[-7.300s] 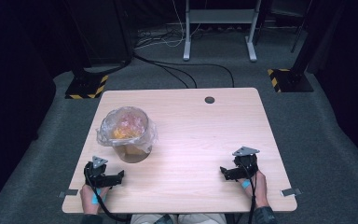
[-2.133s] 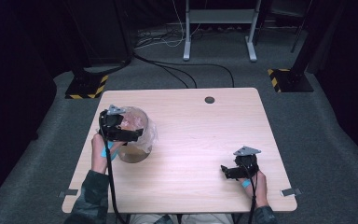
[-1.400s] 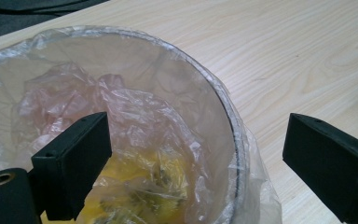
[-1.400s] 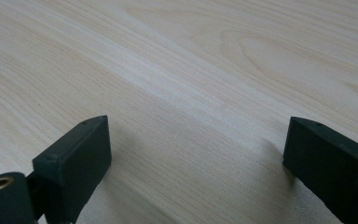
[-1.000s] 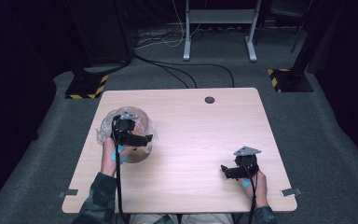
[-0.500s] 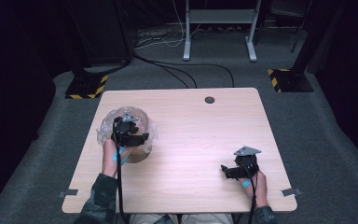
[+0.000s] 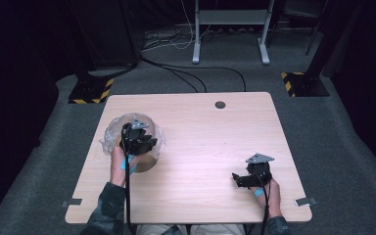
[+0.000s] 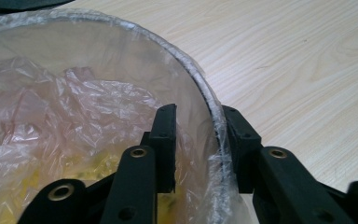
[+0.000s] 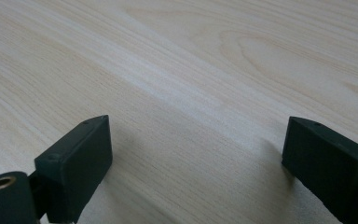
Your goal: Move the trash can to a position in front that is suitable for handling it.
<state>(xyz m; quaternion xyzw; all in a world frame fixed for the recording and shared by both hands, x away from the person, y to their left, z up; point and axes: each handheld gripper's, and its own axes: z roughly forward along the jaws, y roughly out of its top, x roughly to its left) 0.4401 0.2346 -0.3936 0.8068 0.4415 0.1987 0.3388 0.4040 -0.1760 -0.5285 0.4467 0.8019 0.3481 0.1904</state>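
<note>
A round container [image 7: 148, 163] lined with a clear plastic bag [image 8: 74, 107] stands at the table's left. Yellow and orange contents show dimly through the crumpled film. My left gripper [image 7: 138, 140] sits over the container's right side. In the left gripper view it [image 8: 199, 116] straddles the bag-covered rim [image 8: 186, 60]: one jaw inside, one outside against the rim, with a narrow gap remaining. Near the front right of the table my right gripper [image 7: 239, 179] rests low, and in the right gripper view it [image 9: 196, 140] is wide open over bare wood.
The light wooden table [image 7: 205, 137] has a round cable hole [image 7: 220, 105] at its back edge. On the floor behind are cables, a metal stand [image 7: 230, 29] and yellow-black striped feet [image 7: 90, 90].
My left gripper has travelled from the table's front left up to the container and come down across its rim. The right gripper has stayed put.
</note>
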